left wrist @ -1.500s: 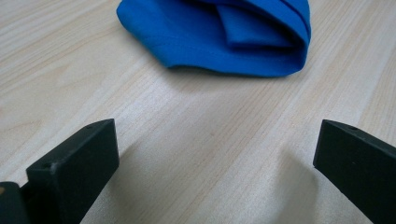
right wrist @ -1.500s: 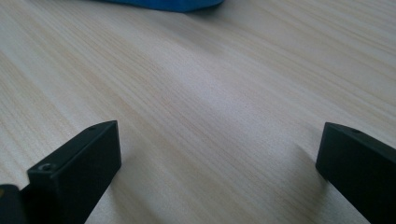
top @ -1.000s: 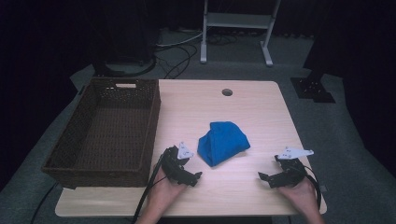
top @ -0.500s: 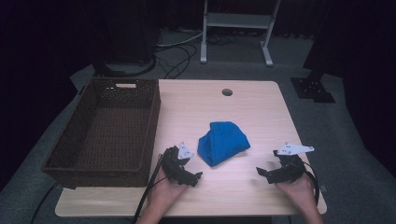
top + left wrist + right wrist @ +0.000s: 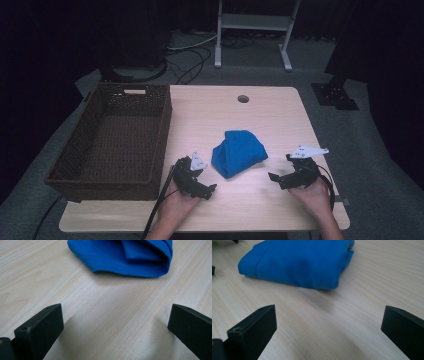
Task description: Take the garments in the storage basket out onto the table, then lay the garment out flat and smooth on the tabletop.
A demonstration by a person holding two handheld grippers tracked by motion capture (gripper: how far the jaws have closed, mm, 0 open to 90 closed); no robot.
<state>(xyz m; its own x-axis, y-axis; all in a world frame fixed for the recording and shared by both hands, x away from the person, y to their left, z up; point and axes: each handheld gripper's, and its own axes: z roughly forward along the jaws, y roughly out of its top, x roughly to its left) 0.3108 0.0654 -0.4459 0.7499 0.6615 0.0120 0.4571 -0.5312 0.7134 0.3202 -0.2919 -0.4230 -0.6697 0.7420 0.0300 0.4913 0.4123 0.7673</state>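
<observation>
Blue folded cloth (image 5: 238,159) lies mid-table, between both grippers | left gripper (image 5: 116,333) and right gripper (image 5: 329,333): jaws spread wide, nothing held | judged soft, light (folded edge best pinched).

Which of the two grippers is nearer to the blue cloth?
Left. The left gripper sits just beside the blue cloth, at its near-left edge; the right gripper hovers farther off to its right.

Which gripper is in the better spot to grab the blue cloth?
Probably the left gripper: it sits nearer the blue cloth than the right gripper, jaws open, beside the basket.
</observation>
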